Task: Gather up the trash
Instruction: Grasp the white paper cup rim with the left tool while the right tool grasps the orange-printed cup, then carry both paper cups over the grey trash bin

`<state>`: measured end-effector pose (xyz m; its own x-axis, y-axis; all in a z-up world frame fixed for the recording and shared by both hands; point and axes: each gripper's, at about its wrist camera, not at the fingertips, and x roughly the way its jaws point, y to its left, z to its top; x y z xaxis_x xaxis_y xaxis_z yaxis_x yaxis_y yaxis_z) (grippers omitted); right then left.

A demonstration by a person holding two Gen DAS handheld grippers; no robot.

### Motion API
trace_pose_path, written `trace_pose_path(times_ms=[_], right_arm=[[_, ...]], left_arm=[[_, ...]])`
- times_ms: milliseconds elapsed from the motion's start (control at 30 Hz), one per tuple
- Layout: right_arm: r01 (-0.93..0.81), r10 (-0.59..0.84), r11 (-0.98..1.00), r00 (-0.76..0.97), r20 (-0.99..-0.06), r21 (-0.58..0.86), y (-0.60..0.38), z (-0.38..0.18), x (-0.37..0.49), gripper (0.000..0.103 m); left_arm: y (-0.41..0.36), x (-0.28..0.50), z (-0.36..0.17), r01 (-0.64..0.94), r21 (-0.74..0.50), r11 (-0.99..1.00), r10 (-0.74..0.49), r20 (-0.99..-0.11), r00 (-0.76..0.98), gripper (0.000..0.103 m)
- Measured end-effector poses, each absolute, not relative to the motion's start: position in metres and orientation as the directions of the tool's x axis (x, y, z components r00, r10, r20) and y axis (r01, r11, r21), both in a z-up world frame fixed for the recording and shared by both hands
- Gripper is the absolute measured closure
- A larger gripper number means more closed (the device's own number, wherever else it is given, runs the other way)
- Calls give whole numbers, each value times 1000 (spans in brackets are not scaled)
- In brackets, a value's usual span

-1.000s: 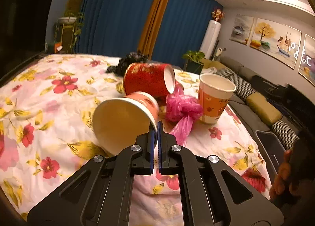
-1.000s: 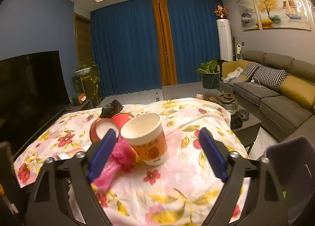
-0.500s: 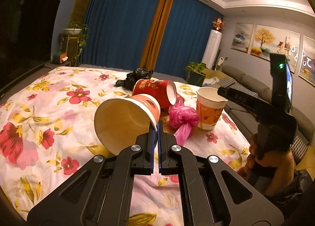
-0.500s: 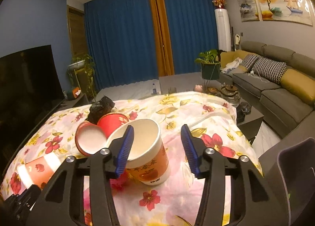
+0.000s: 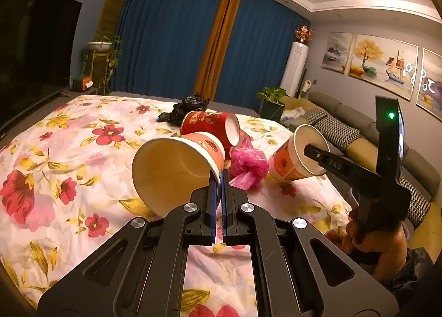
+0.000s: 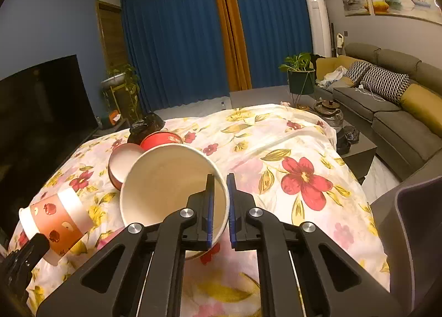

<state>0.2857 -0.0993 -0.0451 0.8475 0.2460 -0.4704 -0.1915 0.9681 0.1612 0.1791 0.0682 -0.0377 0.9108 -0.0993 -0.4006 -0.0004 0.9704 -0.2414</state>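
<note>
Cups: we hold one paper cup in each gripper, and the step in hand, as we judge it, is carrying both off the table to the bin.
Left gripper: our left gripper (image 5: pixel 220 178) is pressed together on the rim wall of the apple-print cup (image 5: pixel 176 170), which hangs on its side with its mouth toward us, lifted clear of the flowered cloth (image 5: pixel 83 156).
Right gripper: our right gripper (image 6: pixel 219 206) has its jaws pinching the rim wall of the orange cup (image 6: pixel 171 190), one pad inside, one outside; in the left view this cup (image 5: pixel 292 156) is tipped, its base near or on the cloth, we cannot tell which.
Trash left: a red cup (image 5: pixel 210 125) lies on its side behind, a pink plastic bag (image 5: pixel 247 166) sits between the cups, and a black bag (image 5: pixel 187 108) lies at the far side.
Bin: a grey bin (image 6: pixel 414 223) shows at the right edge, beside the table.
Grip advice: thin paper walls buckle, so we should keep the pinch deep on the rim and not squeeze harder.
Carry advice: we should lift the orange cup straight up before swinging right, so it clears the pink bag.
Risk: a cup may pivot on its single pinch point and slip; we move slowly and keep both mouths tilted up.
</note>
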Motion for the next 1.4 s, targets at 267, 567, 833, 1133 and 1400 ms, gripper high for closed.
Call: trace_pose_path(times_ms=[267, 567, 833, 1133, 1400], right_arm=[[-181, 242, 967, 868, -434, 178, -117, -40, 251, 94], [-184, 242, 966, 892, -381, 182, -139, -24, 200, 94], [-177, 231, 968, 911, -342, 180, -158, -13, 165, 94], [-152, 206, 971, 925, -320, 186, -181, -8, 141, 94], [-119, 175, 973, 937, -302, 195, -200, -5, 129, 94]], left_arm=[[59, 166, -29, 11, -232, 973, -100, -379, 920, 101], [42, 152, -19, 48, -214, 976, -123, -353, 927, 101], [20, 139, -12, 94, -199, 975, -157, -332, 930, 101], [-4, 128, -7, 136, -178, 975, -187, -315, 930, 101], [-31, 125, -2, 196, -160, 968, -237, -300, 924, 101]])
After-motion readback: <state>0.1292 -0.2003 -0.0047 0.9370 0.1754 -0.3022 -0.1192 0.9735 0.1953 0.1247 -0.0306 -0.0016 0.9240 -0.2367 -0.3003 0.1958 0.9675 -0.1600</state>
